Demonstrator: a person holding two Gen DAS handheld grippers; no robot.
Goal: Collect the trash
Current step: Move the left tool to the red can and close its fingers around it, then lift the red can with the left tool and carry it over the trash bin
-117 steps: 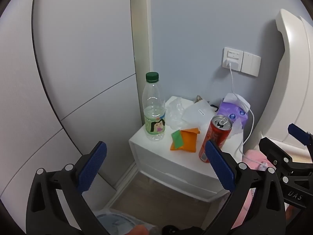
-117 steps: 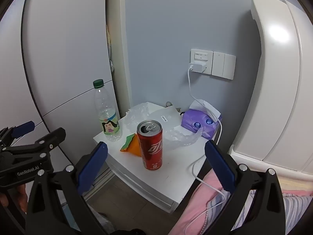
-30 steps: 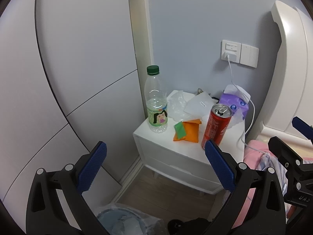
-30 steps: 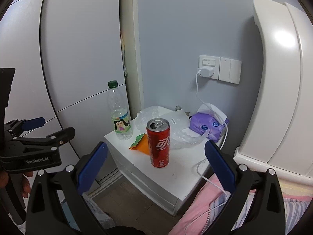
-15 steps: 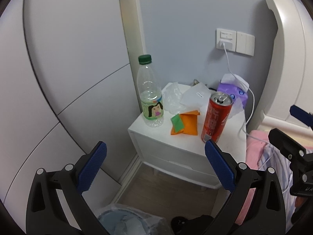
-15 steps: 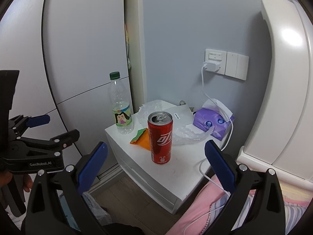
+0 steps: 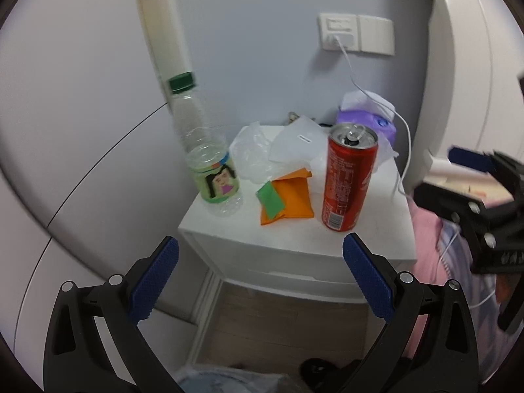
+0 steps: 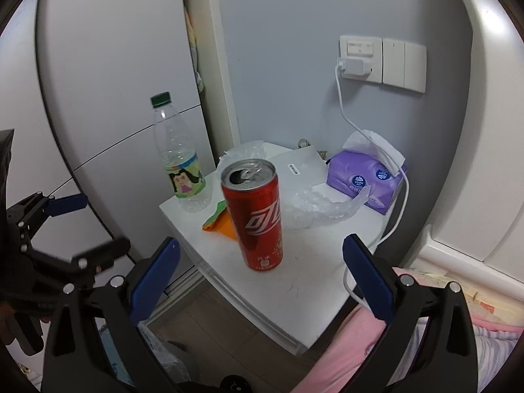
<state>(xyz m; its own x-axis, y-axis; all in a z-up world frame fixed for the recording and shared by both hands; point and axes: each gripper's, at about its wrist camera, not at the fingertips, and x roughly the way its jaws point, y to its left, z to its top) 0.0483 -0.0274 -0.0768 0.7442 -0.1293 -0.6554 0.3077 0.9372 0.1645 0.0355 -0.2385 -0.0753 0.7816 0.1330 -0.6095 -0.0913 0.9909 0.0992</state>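
We hold our left gripper [image 7: 258, 273] with its two blue-padded fingers spread wide and grasping nothing, hovering in front of the white bedside cabinet [image 7: 294, 239]. On the cabinet top, from the left, we count one clear plastic bottle with a green cap and a cartoon label [image 7: 206, 160], standing upright near the left edge. Just right of it lies one flat orange packet with a green piece on it [image 7: 288, 201], and behind that sits crumpled clear plastic wrap [image 7: 252, 157] with one white paper sheet [image 7: 298, 144]; how many separate pieces of wrap there are we cannot quite tell. Next stands one opened red drink can [image 8: 253, 216], upright and apart from the packet, nearest the front edge. Behind it to the right rests one purple tissue pack [image 8: 363, 177], with one white charging cable [image 8: 347, 111] trailing from the wall plug down past the cabinet's right side. Our right gripper [image 8: 260, 271] is likewise spread open and empty, the can framed between its two fingers but untouched. Pink bedding [image 8: 353, 340] lies at the lower right.
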